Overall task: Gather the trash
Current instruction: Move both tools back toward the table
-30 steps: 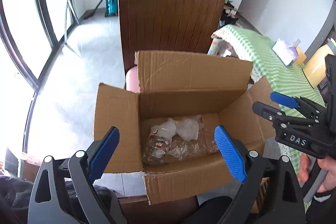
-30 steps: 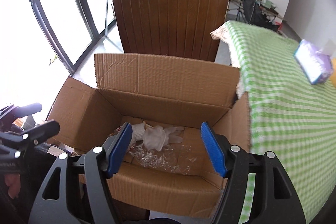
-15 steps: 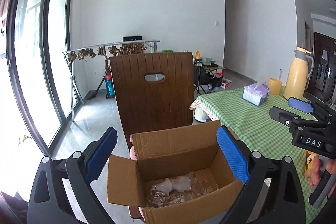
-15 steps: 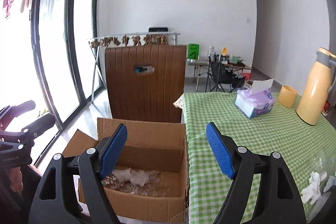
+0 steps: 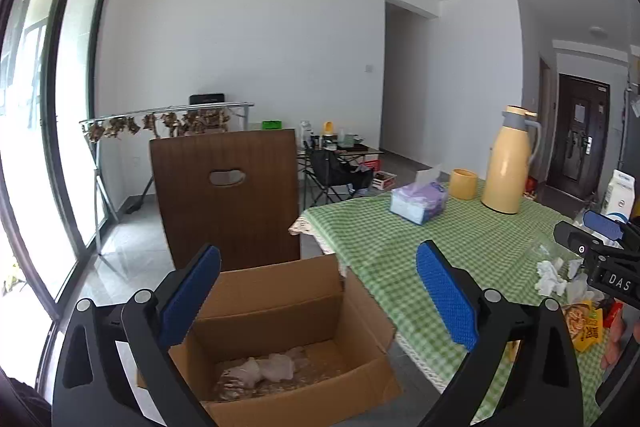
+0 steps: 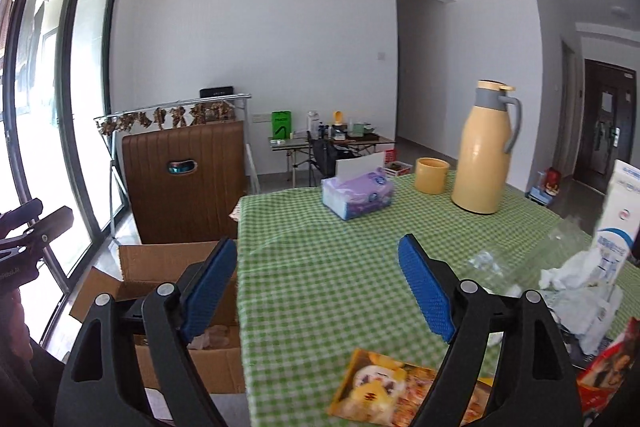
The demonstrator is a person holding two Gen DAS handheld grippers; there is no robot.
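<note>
An open cardboard box (image 5: 288,311) stands left of the table and holds crumpled clear plastic trash (image 5: 264,371); the box also shows in the right wrist view (image 6: 168,267). My left gripper (image 5: 320,299) is open and empty above the box. My right gripper (image 6: 316,287) is open and empty over the green checked tablecloth (image 6: 320,259). Trash lies at the table's right end: crumpled white tissues (image 6: 580,287), clear plastic (image 6: 486,261), a yellow snack wrapper (image 6: 384,387) and a red wrapper (image 6: 608,371). The tissues (image 5: 552,277) and yellow wrapper (image 5: 584,323) also show in the left wrist view.
A brown chair (image 5: 228,195) stands behind the box. On the table are a purple tissue pack (image 6: 358,195), a yellow cup (image 6: 431,175), a yellow thermos jug (image 6: 486,151) and a white carton (image 6: 618,223). Windows run along the left; a folding table stands by the far wall.
Both grippers have lifted up out of the box and swung right toward the table. Both stay open and empty. The table's trash has come into view.
</note>
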